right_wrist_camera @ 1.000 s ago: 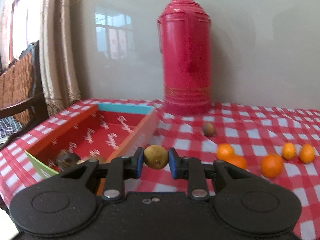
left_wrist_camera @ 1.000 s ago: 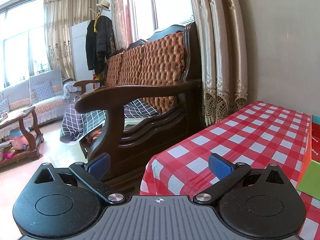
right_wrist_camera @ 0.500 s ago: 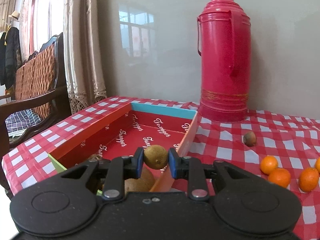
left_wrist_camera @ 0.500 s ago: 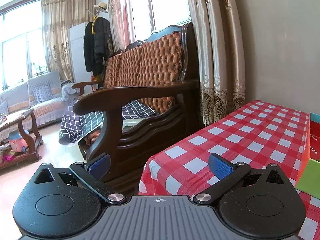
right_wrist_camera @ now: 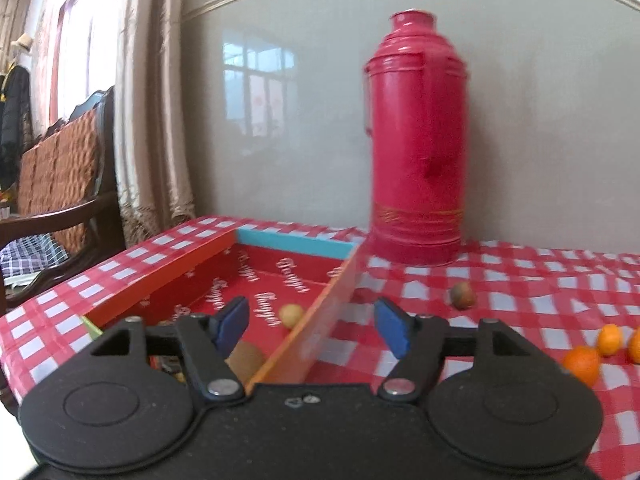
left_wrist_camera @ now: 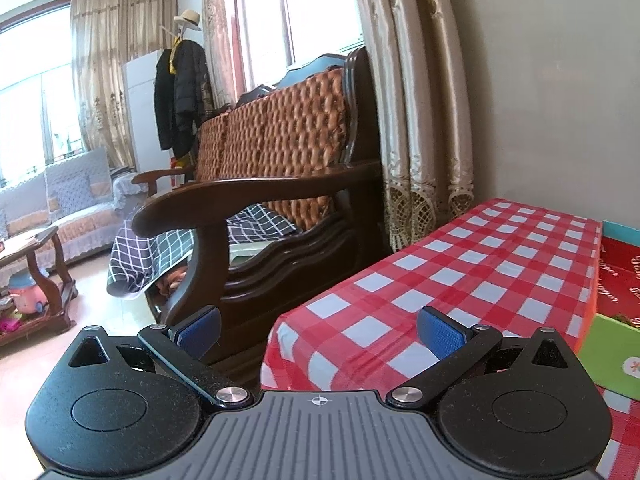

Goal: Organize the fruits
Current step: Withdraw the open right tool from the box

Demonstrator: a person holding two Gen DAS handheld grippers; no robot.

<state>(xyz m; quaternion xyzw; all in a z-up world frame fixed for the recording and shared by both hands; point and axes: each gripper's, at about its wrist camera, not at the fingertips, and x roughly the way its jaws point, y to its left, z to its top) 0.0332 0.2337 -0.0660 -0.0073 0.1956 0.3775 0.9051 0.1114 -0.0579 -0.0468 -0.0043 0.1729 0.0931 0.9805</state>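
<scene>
In the right wrist view my right gripper (right_wrist_camera: 312,326) hangs over the orange right wall of the red box (right_wrist_camera: 192,276), its jaws opening with nothing between the blue pads. A small yellow-brown fruit (right_wrist_camera: 291,314) lies on the box floor just beyond the left pad. A brown kiwi (right_wrist_camera: 246,356) lies nearer, partly hidden by that finger. Another brown fruit (right_wrist_camera: 463,295) and several oranges (right_wrist_camera: 582,364) sit on the checked cloth to the right. My left gripper (left_wrist_camera: 318,326) stands open and empty at the table's left end, with the box's corner (left_wrist_camera: 616,354) at its right.
A tall red thermos (right_wrist_camera: 416,148) stands behind the box against the wall. A dark wooden sofa (left_wrist_camera: 256,200) stands close to the table's left edge (left_wrist_camera: 276,340), with curtains (left_wrist_camera: 416,120) behind it. The red-and-white checked cloth (left_wrist_camera: 480,272) covers the table.
My right gripper carried the yellow-brown fruit left over the box, then let it go; the fruit now lies on the box floor and the jaws stand apart. The left gripper has stayed put.
</scene>
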